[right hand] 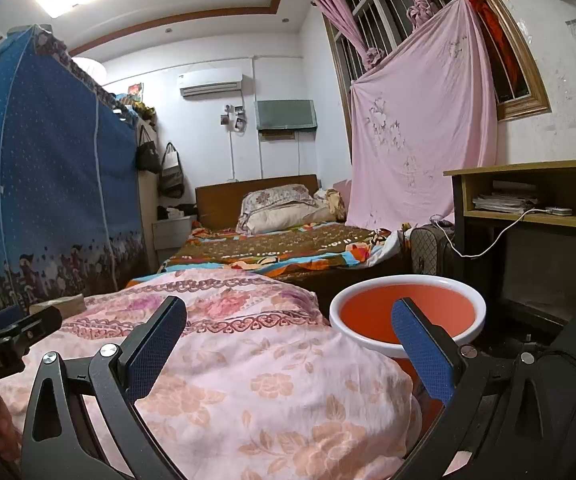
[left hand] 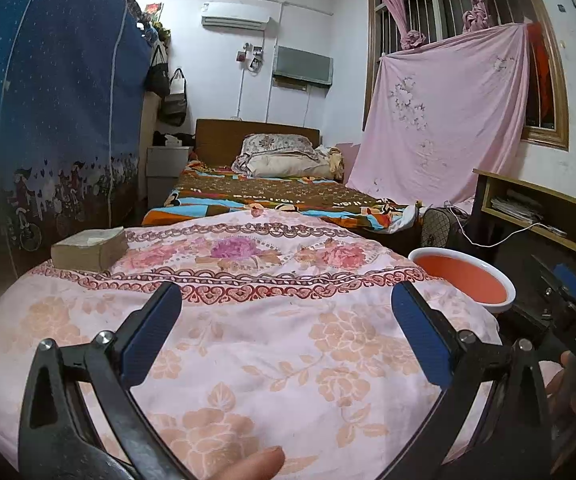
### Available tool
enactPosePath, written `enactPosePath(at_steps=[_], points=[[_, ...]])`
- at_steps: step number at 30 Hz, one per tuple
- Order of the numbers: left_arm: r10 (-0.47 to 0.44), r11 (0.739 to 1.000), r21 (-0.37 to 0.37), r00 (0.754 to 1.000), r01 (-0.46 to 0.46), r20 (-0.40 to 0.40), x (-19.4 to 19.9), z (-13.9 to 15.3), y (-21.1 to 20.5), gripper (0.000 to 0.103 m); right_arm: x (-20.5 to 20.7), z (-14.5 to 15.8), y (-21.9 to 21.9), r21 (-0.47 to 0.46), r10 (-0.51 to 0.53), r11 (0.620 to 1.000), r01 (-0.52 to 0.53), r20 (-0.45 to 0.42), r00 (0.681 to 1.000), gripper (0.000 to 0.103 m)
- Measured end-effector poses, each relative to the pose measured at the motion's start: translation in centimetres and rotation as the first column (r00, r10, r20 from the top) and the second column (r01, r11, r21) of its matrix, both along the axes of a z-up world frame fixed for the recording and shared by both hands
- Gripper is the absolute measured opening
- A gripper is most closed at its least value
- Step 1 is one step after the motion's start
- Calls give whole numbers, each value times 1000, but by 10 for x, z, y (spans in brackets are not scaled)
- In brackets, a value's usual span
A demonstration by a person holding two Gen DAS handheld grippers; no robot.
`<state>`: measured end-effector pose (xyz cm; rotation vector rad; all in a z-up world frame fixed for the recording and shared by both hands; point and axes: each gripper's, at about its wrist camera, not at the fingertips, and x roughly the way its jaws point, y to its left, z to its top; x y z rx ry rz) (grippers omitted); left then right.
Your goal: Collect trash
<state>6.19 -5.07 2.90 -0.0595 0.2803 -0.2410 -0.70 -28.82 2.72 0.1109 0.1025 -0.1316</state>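
The only loose thing on the floral quilt (left hand: pixel 272 344) is a tan, box-shaped tissue pack (left hand: pixel 90 249), squat and slightly crumpled, lying flat at the quilt's far left corner close to the blue fabric wardrobe (left hand: pixel 60 120). In the right wrist view only its top edge shows (right hand: pixel 62 303) behind the other tool. No other scrap can be made out on the cloth.

The quilt covers a raised surface whose right edge falls away beside a white basin with an orange-red inside (right hand: pixel 407 312), which sits just beside that edge, lower down. Past the far edge lies a bed with a brown patterned cover (left hand: pixel 272 194); a wooden desk (right hand: pixel 535 200) stands to the right. The middle of the quilt is bare between the tools and the pack.

The left claw (left hand: pixel 287 334) is spread wide above the quilt, holding nothing. The right claw (right hand: pixel 289 346) is likewise wide apart and empty, its right finger overlapping the basin in view.
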Motion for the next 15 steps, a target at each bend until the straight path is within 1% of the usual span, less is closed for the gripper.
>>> enactPosePath(at_steps=[15], points=[[-2,1000,16,1000,1,4,1,-1,-3,91,1,-3,0,-1,0,1000,0,-9,1000,103]])
